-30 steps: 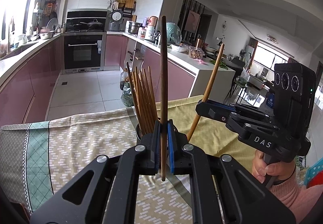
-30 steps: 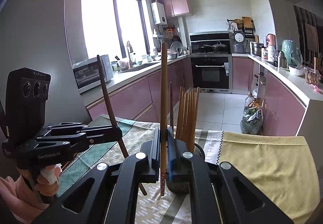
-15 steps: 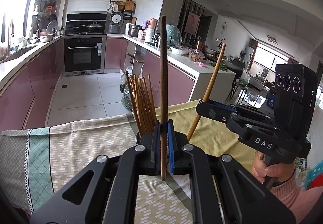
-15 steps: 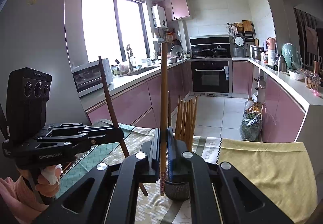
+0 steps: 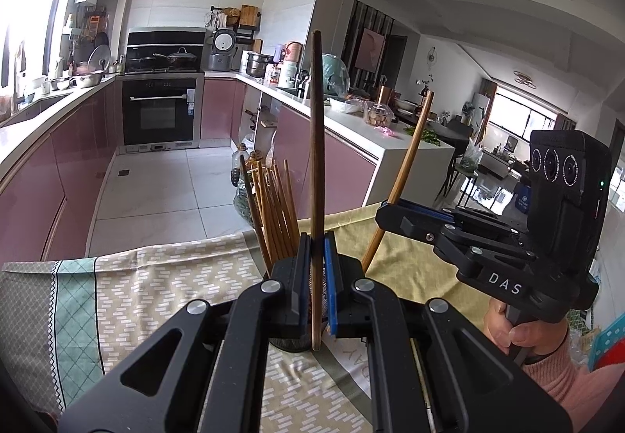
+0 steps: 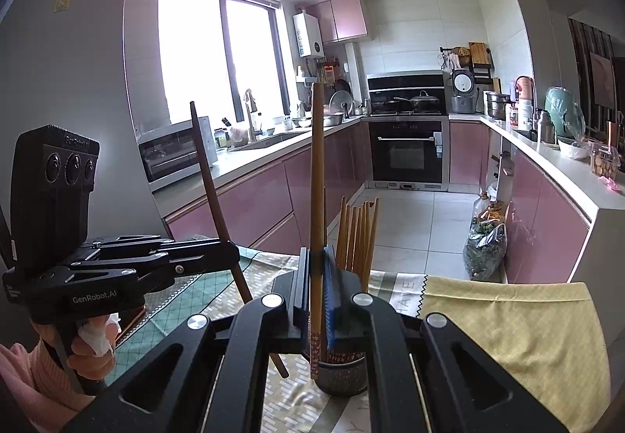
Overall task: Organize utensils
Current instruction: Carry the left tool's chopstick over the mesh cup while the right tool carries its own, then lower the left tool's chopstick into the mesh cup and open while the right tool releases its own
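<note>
Two chopsticks up: the left tool point(image 5: 317, 277) clamps a dark chopstick point(image 5: 316, 159) upright, the right tool point(image 6: 318, 288) pinches a lighter chopstick point(image 6: 317, 179). Both hover just by the holder point(image 6: 341, 374) on the table point(image 6: 508, 316). Next, I reckon: lower each tip into the cup, then release.

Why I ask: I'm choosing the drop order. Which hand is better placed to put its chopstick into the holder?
Right, probably. The right gripper's light chopstick stands upright, tip by the holder's rim. The left gripper's dark chopstick leans, tip low beside the holder, so it needs lifting first.
</note>
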Tool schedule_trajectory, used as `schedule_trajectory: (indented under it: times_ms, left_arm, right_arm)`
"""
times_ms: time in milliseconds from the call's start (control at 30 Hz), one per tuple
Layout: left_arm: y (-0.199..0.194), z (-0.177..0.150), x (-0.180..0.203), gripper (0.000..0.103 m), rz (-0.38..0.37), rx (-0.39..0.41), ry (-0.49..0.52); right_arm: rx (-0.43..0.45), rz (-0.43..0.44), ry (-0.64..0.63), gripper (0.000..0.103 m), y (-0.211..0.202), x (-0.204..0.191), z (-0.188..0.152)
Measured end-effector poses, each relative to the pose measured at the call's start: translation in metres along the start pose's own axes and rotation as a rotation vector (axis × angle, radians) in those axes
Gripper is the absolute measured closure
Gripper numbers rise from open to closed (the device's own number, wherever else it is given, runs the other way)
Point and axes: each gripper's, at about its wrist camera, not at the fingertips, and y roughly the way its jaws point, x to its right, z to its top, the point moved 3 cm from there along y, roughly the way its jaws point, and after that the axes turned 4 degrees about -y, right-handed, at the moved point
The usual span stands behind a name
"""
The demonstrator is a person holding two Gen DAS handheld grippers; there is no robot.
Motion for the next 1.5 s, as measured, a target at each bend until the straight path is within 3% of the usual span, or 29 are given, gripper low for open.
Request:
schedule_trajectory:
  times_ms: [967,1500]
  left_arm:
    - [-0.001,0.007,0.009,0.096,0.039,0.049,0.015]
    - [0.019,-0.006,0.001,0.096,0.040,-0.027,0.009]
  right_arm:
    - [0.012,-0.020,0.025,0.097,0.018,0.011,0.015]
    - [-0.041,-0.033,0.046,0.097,0.039,0.019,0.004]
